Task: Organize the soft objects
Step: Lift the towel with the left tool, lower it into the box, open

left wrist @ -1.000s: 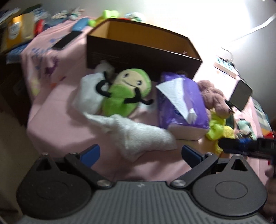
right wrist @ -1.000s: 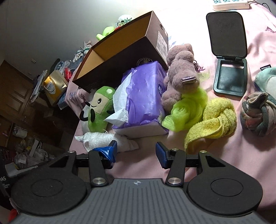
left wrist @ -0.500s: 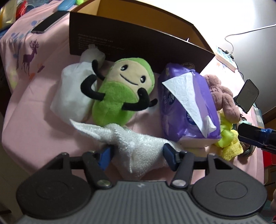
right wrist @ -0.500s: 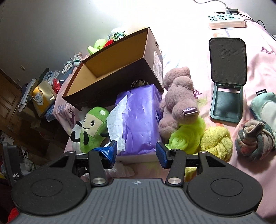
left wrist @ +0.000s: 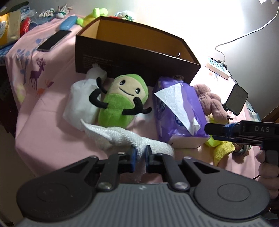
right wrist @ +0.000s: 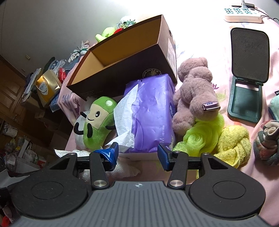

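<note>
1. Left gripper clamped on white knit cloth at near edge of the pink-covered table; jaws just closed, cloth bunched between the pads.
2. Right gripper jaws apart, nothing between them, hovering just in front of the purple tissue pack; a hand holds it at right of left view.
3. Green plush lies on its back just behind the cloth, partly on a white bag, left of tissue pack.
4. Right of the pack: mauve teddy, lying over neon-green mesh pouf; yellow knotted towel touches the pouf; a rolled multicolour sock near right edge.
5. Open brown box behind plush and pack, empty as far as seen, pack touching its front wall.
6. Far: phone at left edge, folding stand and power strip toward far right corner.
</note>
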A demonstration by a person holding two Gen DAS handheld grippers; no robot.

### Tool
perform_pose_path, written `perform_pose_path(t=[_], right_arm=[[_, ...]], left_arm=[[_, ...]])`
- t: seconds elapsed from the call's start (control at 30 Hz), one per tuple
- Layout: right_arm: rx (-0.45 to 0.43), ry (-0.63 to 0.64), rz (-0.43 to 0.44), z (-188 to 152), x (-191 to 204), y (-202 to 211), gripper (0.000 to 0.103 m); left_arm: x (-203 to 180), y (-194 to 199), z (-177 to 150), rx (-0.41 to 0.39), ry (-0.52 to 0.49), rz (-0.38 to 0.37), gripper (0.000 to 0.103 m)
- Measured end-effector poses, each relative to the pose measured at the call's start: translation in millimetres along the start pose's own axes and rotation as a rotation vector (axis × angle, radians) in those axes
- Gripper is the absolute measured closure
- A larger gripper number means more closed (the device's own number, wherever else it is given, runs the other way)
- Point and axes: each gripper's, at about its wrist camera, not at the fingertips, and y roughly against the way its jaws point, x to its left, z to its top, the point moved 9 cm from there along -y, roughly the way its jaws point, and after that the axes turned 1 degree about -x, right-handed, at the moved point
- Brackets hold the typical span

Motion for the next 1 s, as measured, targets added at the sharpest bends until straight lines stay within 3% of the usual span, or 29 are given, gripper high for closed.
perform_pose_path(t=[0.27,0.53,0.63,0.8,1.0], right_arm=[[-0.047,0.009,-0.01,7,-3,11,0.07],[-0.117,-0.062,-0.056,18,-19,23,0.07],[-0.152,-0.087,-0.084,23,-23,28,0.07],[-0.215,-0.138,-0.143,31,-32,39,0.07],[-0.257,-0.202,-0.212,33,-42,44,0.07]], left_arm=[[-17,49,35,-0.111,-0.075,-0.057,0.1],[-28,84,136,-0.323,-0.188,-0.089,0.1],[-21,72,182,-0.382,-0.196,-0.071,0.1],[-1,21,245,-0.412,-0.161,-0.007,0.1],[26,-58,279,-0.388,-0.093,0.097,0.1]])
